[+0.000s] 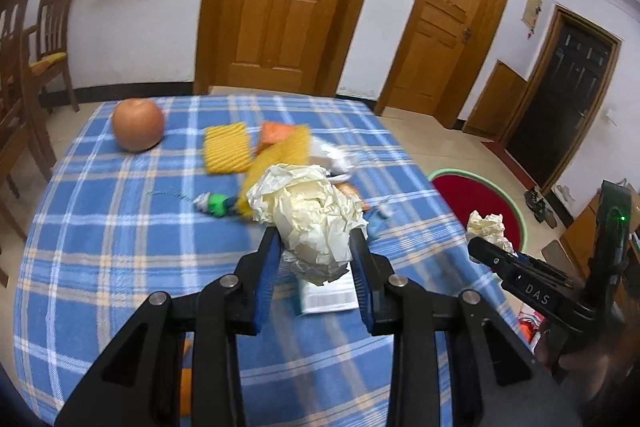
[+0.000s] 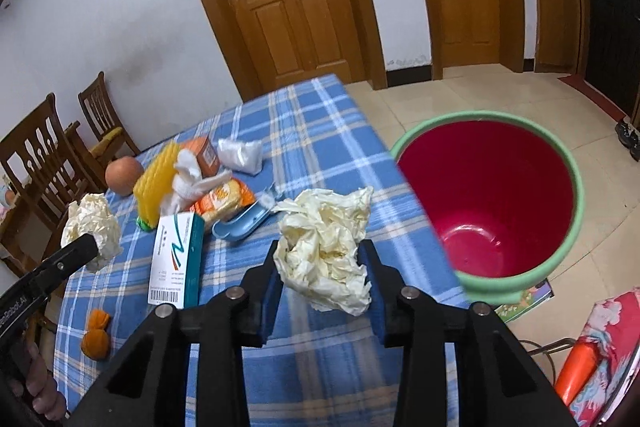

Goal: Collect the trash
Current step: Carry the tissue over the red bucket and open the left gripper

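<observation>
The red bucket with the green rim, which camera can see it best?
The right wrist view. There the red bucket stands on the floor beside the table, and you can look right down inside to its bottom. The left wrist view shows only a slice of it past the table edge, partly hidden by the right gripper's paper ball.

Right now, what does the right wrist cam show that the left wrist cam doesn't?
Right wrist only: the inside of the red bin down to its bottom, the white-and-teal box's printed face, two orange scraps at the table's near edge.

Left wrist only: the right gripper from the side.

Both: each gripper shut on a crumpled paper wad, left, right; the plaid tablecloth; the round orange fruit.
</observation>
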{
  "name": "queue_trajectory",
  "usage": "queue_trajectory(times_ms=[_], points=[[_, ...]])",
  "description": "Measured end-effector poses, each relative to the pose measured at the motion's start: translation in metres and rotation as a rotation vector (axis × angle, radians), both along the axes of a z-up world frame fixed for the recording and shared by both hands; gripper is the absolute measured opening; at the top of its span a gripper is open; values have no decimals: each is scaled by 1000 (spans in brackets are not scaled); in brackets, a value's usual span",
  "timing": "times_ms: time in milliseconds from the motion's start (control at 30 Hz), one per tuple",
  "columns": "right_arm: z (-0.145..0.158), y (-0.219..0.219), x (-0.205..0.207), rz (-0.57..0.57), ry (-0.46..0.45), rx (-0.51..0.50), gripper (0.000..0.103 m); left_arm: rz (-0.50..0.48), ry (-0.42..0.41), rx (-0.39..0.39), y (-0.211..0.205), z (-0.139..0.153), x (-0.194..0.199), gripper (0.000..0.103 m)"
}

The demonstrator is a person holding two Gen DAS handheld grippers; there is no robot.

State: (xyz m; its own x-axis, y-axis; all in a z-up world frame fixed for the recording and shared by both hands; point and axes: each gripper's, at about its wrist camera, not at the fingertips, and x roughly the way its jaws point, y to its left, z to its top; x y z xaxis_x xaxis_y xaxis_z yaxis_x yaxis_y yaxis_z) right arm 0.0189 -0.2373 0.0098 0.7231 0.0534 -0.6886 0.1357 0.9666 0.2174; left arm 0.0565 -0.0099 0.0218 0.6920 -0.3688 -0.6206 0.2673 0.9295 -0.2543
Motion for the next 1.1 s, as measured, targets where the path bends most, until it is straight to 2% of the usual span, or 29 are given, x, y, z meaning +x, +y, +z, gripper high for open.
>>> queue_trajectory(times_ms=[533,1100], points=[[20,-75,-20,-154,-57,3,40,-182,-4,-4,-95,18,29,35],[-5,-144,-25,-299,-2,33,40,-382,41,53,-211,-3,49,35]])
